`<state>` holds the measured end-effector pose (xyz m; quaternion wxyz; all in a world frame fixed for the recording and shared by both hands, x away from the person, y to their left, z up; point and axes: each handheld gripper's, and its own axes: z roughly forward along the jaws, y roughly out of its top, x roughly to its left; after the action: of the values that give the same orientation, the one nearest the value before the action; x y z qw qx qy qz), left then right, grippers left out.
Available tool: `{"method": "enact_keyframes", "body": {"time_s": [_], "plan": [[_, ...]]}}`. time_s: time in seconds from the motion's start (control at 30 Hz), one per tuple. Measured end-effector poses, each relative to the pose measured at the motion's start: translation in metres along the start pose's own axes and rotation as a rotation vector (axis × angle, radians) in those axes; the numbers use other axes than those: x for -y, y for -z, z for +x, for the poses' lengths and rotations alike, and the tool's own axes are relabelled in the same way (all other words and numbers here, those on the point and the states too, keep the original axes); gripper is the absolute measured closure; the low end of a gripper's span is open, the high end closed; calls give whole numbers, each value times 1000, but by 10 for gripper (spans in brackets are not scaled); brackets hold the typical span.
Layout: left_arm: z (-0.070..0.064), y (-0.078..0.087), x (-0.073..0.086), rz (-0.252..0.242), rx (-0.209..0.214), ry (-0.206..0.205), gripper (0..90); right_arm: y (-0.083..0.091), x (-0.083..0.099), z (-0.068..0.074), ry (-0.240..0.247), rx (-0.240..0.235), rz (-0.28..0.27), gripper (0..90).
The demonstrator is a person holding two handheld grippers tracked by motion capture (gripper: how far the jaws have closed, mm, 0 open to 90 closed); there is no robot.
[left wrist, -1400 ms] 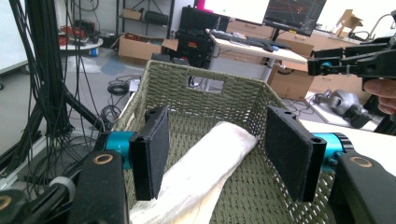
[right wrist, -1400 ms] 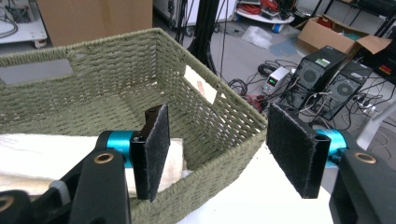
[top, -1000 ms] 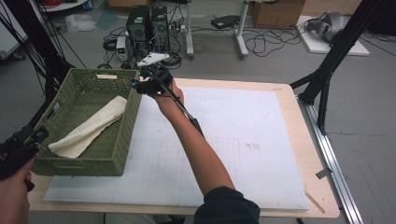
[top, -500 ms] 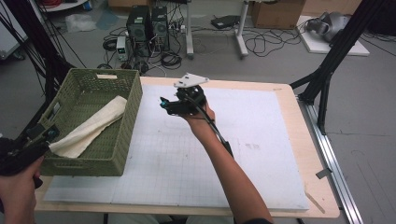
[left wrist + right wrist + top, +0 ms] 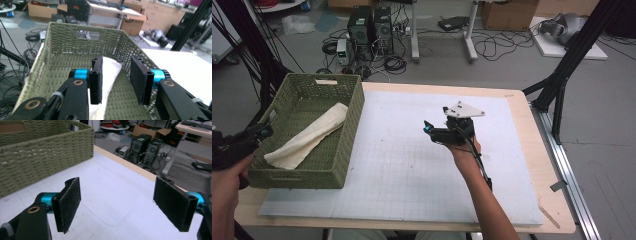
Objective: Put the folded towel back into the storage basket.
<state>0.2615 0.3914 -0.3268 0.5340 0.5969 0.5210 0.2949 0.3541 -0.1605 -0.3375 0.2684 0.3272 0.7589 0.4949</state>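
The high view is taken up mostly by the table (image 5: 532, 150), a wooden top covered by a white gridded mat (image 5: 402, 170). On the mat's far left corner a green woven basket (image 5: 344, 150) is set, well to the left of the right gripper (image 5: 428, 129) and directly ahead of the left gripper (image 5: 262, 131). A folded cream cloth (image 5: 307, 136) is laid slantwise on the basket's floor, from its near left corner toward its far right wall.

The right gripper is held in a hand above the middle of the mat, its jaws turned toward the basket and a grey three-cornered plate (image 5: 464, 110) seen on top of it. In the right gripper view its jaws are spread wide with nothing between them, the bare mat lying beneath and the basket wall (image 5: 45, 155) seen ahead and to the left, well apart from the pads.

The left gripper is held in a hand at the basket's near left corner. In the left gripper view (image 5: 117, 81) its jaws are parted with nothing pinched, and they are raised over the basket's near rim; the cloth (image 5: 108, 72) is seen just beyond and below the left pad, running under the gap. Whether that pad touches the cloth cannot be told.
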Motion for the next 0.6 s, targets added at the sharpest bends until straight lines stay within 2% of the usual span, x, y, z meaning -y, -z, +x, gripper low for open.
{"method": "enact_keyframes", "body": {"time_s": [0.17,0.33,0.43,0.5,0.6], "plan": [[10,-13,-6,105,-10,-62,626,22,15,-9,-8,42,5,217],[13,-28,-5,213,2,-121,623,46,32,-20,-33,78,8,217],[13,-38,-3,255,3,-156,641,57,42,-28,-55,97,15,215],[14,-43,-2,264,-1,-154,668,62,46,-31,-67,110,15,213],[17,-49,-3,335,-42,-109,710,69,49,-35,-84,120,14,213]]}}
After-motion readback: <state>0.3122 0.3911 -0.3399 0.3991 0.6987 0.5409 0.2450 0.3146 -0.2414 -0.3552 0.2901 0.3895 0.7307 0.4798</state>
